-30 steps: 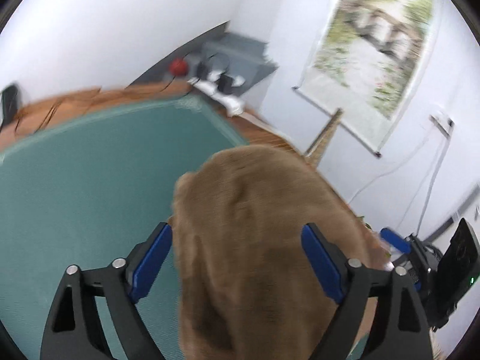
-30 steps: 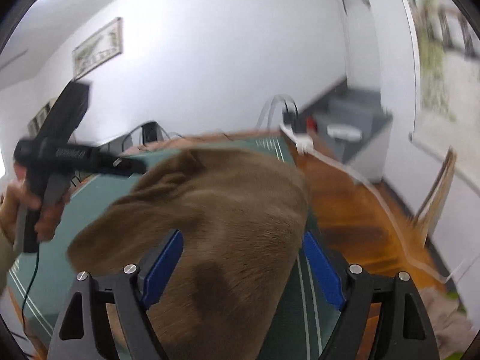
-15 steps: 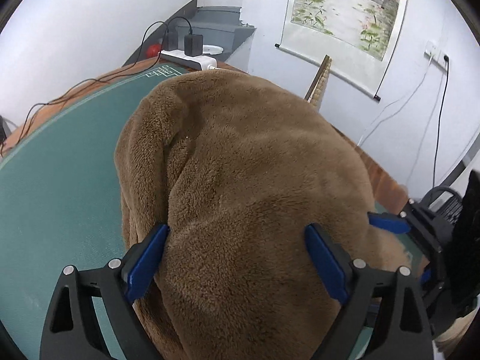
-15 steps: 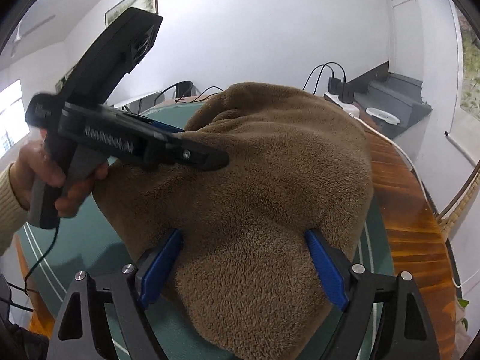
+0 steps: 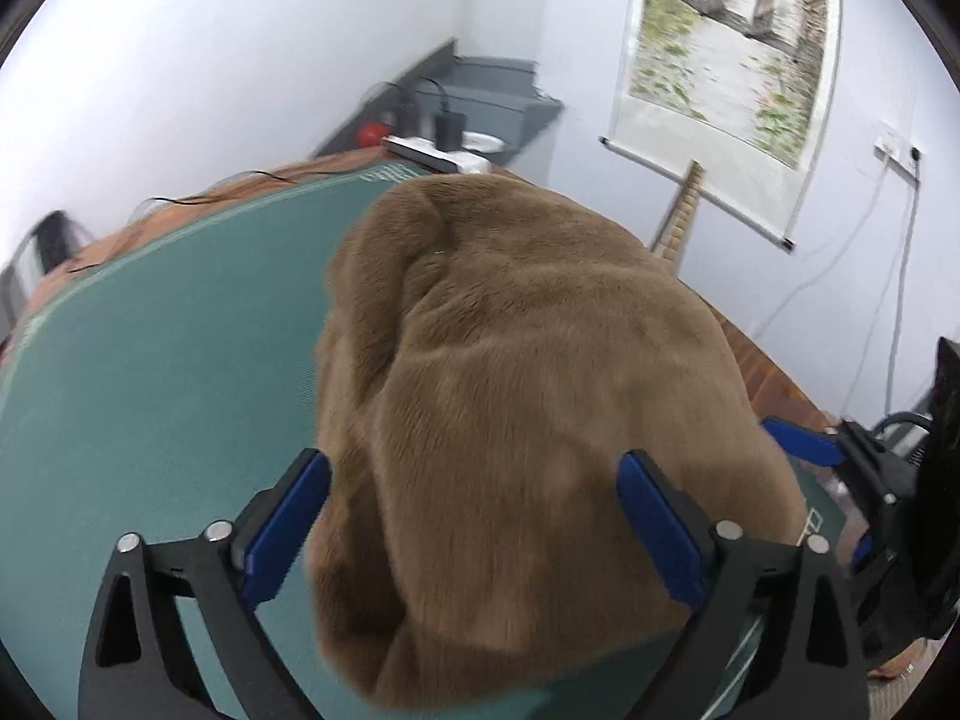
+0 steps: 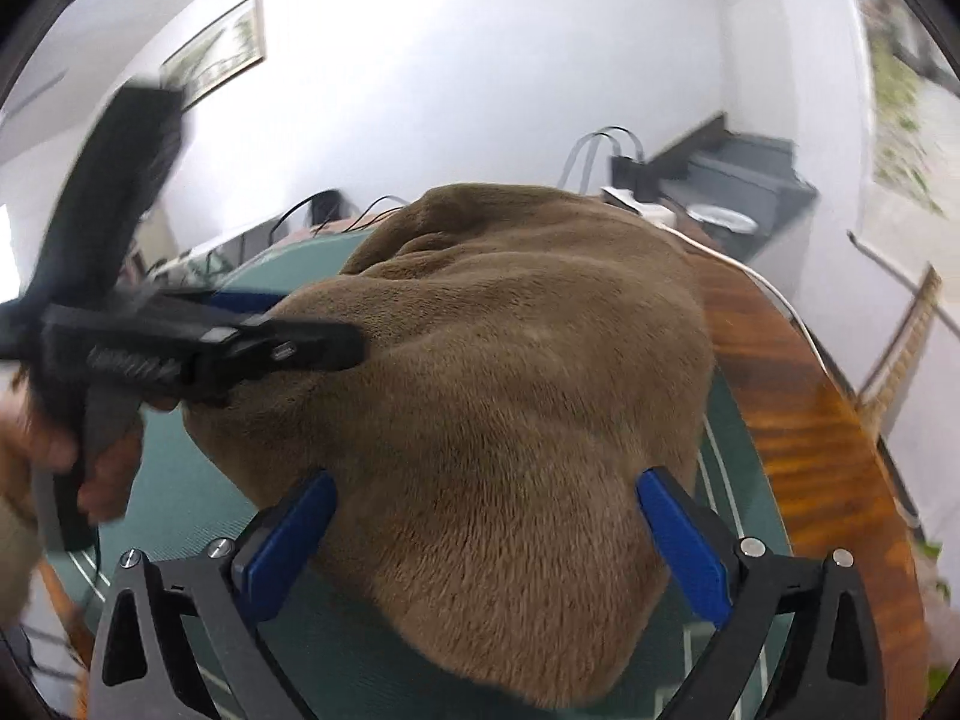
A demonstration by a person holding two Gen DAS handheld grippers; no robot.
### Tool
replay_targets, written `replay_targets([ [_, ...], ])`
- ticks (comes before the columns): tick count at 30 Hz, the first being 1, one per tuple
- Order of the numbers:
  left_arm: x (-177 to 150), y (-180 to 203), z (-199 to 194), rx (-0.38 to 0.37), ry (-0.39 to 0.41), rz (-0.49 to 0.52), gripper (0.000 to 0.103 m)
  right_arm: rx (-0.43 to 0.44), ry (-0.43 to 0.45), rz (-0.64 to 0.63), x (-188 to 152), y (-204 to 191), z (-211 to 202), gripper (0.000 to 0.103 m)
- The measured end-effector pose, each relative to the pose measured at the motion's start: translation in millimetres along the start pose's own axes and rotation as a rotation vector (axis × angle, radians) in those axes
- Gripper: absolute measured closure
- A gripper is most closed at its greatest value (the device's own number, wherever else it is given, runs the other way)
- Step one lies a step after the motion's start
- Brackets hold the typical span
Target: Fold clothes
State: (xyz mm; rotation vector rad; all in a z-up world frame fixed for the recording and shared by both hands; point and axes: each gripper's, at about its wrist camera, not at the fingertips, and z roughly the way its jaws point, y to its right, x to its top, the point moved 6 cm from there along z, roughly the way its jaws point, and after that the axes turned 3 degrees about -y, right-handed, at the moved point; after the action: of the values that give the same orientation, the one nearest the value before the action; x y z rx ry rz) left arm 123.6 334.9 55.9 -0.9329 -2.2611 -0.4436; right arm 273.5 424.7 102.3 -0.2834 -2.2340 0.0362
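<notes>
A brown fleece garment (image 5: 528,372) lies bunched in a thick mound on the green mat (image 5: 156,372). My left gripper (image 5: 471,468) is open, and its blue pads (image 5: 282,528) straddle the near end of the mound without pinching it. My right gripper (image 6: 486,480) is open too, with the fleece (image 6: 516,396) bulging between its wide-set fingers. In the right wrist view, a hand holds the left gripper (image 6: 312,348) against the mound's left side. The right gripper's blue finger (image 5: 801,447) shows at the mound's right edge in the left wrist view.
The mat covers a wooden table (image 6: 798,396) whose right edge runs close to the garment. A power strip with plugs and cables (image 5: 438,150) sits at the far corner. A scroll painting (image 5: 732,42) hangs on the wall beyond.
The fleece has come down from being carried in the air to resting on the mat. Since half a second ago both grippers have drawn back slightly, still open.
</notes>
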Motion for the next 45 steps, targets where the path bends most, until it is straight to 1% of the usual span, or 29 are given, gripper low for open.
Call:
replay_targets([
  [1, -4.8, -1.2, -8.1, 0.036, 0.021, -0.01, 0.0, -0.01, 0.005, 0.018, -1.8, 1.0, -5.2, 0.001],
  [4, -19.6, 1.0, -30.4, 0.094, 0.074, -0.031, 0.0, -0.045, 0.026, 0.063, -9.9, 3.3, -20.5, 0.001],
  [6, -27.1, 4.6, -36.5, 0.101, 0.086, -0.047, 0.0, -0.072, 0.042, 0.082, -17.3, 2.8, -30.5, 0.001],
  [8, -37.3, 8.1, -41.7, 0.08, 0.085, -0.064, 0.0, -0.097, 0.056, 0.099, -24.4, 1.4, -38.4, 0.001],
  [13, -53.7, 6.4, -47.3, 0.004, 0.049, -0.123, 0.0, -0.141, 0.071, 0.119, -35.5, -3.4, -53.6, 0.001],
  [14, -56.3, 6.5, -47.7, 0.0, 0.044, -0.13, 0.0, -0.149, 0.074, 0.121, -36.4, -4.3, -56.0, 0.001],
  [17, -64.5, 9.5, -50.8, 0.019, 0.036, -0.133, 0.0, -0.175, 0.082, 0.124, -36.8, -7.3, -62.8, 0.001],
  [19, -66.7, 12.2, -56.1, 0.038, 0.047, -0.124, 0.0, -0.198, 0.083, 0.119, -36.7, -9.2, -66.1, 0.001],
  [22, -65.6, 17.6, -68.0, 0.105, 0.081, -0.088, 0.0, -0.235, 0.078, 0.104, -37.6, -12.2, -68.0, 0.001],
  [25, -63.1, 17.8, -77.4, 0.157, 0.107, -0.07, 0.0, -0.249, 0.083, 0.104, -38.2, -15.1, -71.9, 0.001],
  [33, -66.5, 10.4, -85.5, 0.091, 0.117, -0.108, 0.0, -0.272, 0.127, 0.101, -31.4, -20.0, -86.4, 0.001],
  [36, -67.7, 7.8, -88.7, 0.069, 0.122, -0.12, 0.0, -0.268, 0.123, 0.099, -30.7, -21.6, -85.5, 0.001],
  [38, -67.0, 8.3, -92.1, 0.092, 0.134, -0.109, 0.0, -0.264, 0.117, 0.1, -30.9, -22.5, -83.9, 0.001],
  [40, -65.4, 9.1, -93.5, 0.098, 0.138, -0.101, 0.0, -0.26, 0.111, 0.099, -31.7, -24.2, -81.6, 0.001],
  [45, -62.2, 7.2, -88.7, 0.079, 0.121, -0.105, 0.0, -0.27, 0.109, 0.093, -31.5, -25.0, -80.0, 0.001],
])
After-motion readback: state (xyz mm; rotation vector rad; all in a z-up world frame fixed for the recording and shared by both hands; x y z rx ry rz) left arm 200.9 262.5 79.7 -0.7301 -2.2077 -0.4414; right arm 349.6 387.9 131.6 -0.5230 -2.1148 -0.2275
